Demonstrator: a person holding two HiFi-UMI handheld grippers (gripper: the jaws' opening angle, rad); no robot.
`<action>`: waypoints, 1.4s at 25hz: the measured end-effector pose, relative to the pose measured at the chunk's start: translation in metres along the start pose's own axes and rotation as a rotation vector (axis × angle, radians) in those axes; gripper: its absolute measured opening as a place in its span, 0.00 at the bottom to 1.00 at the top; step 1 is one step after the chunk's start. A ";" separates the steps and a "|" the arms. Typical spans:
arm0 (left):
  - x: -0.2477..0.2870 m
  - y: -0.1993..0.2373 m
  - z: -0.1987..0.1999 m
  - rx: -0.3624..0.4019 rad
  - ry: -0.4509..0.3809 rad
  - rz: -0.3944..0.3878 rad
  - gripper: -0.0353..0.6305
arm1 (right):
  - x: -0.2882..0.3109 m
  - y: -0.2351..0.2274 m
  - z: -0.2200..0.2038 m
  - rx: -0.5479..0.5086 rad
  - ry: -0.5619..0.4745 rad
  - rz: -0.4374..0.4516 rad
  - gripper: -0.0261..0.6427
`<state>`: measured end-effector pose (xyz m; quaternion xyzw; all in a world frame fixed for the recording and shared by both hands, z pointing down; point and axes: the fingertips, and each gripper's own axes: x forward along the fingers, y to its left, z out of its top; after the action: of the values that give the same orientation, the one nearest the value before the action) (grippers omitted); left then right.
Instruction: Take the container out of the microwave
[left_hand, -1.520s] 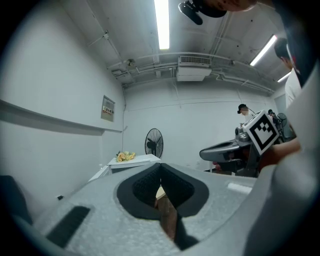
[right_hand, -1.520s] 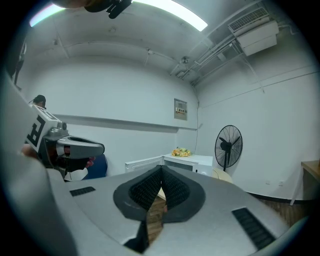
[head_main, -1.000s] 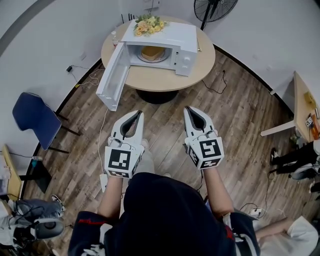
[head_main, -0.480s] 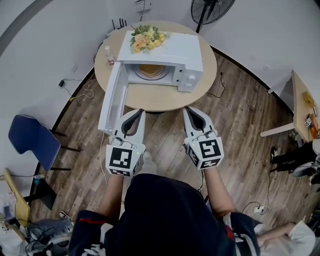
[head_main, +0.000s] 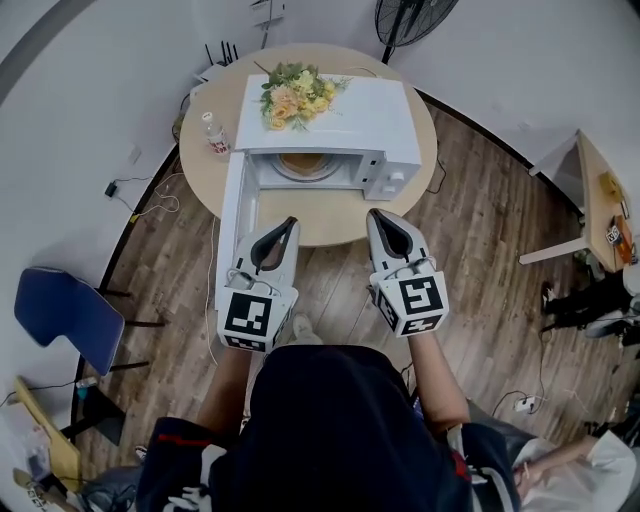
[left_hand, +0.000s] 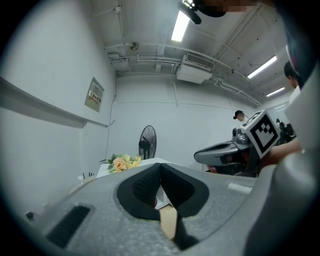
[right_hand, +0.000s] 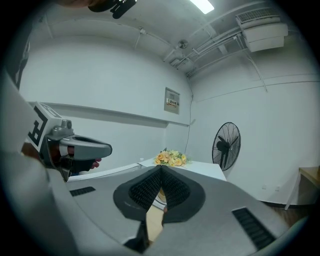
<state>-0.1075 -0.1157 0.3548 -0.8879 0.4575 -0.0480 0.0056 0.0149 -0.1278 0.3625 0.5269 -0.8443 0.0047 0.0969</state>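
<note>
As door (head_main: 233, 215) juts, flowers (head_main: 293, 95) crown microwave (head_main: 355, 115).

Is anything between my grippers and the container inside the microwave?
Nothing visible. The microwave door hangs wide open, just left of the left gripper, and the container sits exposed in the cavity. Only bare table lies ahead of the right gripper. Both grippers' jaws are shut.

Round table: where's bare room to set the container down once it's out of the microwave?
Best is the bare strip of table before the microwave, right of its open door. The left rim is crowded by a bottle; flowers take the microwave's top left.
</note>
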 end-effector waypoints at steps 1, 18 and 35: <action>0.004 0.004 -0.002 -0.003 0.002 -0.007 0.08 | 0.005 0.000 -0.001 0.001 0.004 -0.004 0.05; 0.075 0.009 -0.043 -0.091 0.092 -0.054 0.08 | 0.063 -0.035 -0.023 0.028 0.066 0.031 0.05; 0.164 0.016 -0.163 -0.095 0.354 -0.041 0.08 | 0.099 -0.087 -0.063 0.056 0.139 0.113 0.05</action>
<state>-0.0409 -0.2531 0.5289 -0.8740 0.4348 -0.1822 -0.1178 0.0604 -0.2475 0.4324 0.4794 -0.8635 0.0705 0.1400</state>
